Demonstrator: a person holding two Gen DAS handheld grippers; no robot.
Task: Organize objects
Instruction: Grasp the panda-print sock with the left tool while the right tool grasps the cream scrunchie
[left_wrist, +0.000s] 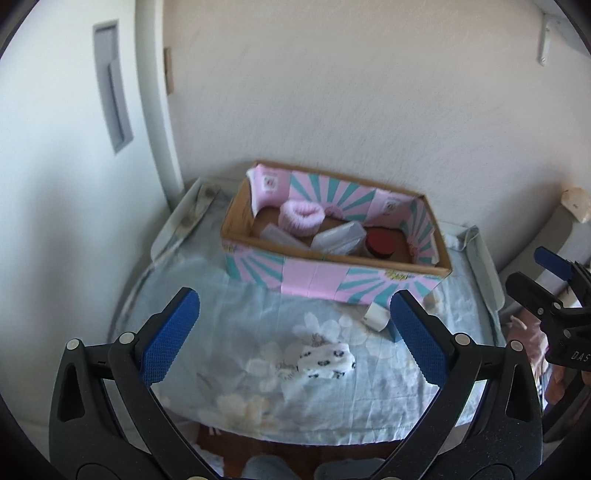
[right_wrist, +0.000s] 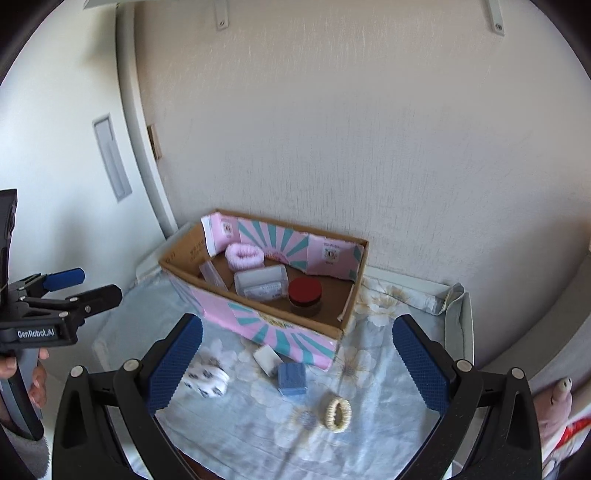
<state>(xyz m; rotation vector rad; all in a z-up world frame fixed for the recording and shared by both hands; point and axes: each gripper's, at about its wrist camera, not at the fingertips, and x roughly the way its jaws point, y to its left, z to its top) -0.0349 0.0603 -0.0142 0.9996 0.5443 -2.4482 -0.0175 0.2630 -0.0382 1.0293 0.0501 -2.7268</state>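
A pink-and-teal cardboard box (left_wrist: 314, 275) (right_wrist: 258, 325) stands at the back of the table. Inside lie a pink scrunchie (left_wrist: 301, 216) (right_wrist: 244, 256), clear plastic cases (right_wrist: 260, 282) and a red-lidded jar (left_wrist: 380, 242) (right_wrist: 304, 295). In front of the box lie a rolled white patterned sock (left_wrist: 327, 361) (right_wrist: 207, 380), a small white block (left_wrist: 376, 316) (right_wrist: 266, 359), a blue block (right_wrist: 292, 378) and a cream scrunchie (right_wrist: 337, 412). My left gripper (left_wrist: 295, 332) is open and empty above the sock. My right gripper (right_wrist: 297, 362) is open and empty above the blocks.
The table carries a pale blue floral cloth (left_wrist: 229, 332) (right_wrist: 388, 424) and stands against a white wall. A white door with a recessed handle (left_wrist: 110, 88) is on the left. My right gripper shows at the left wrist view's right edge (left_wrist: 554, 295).
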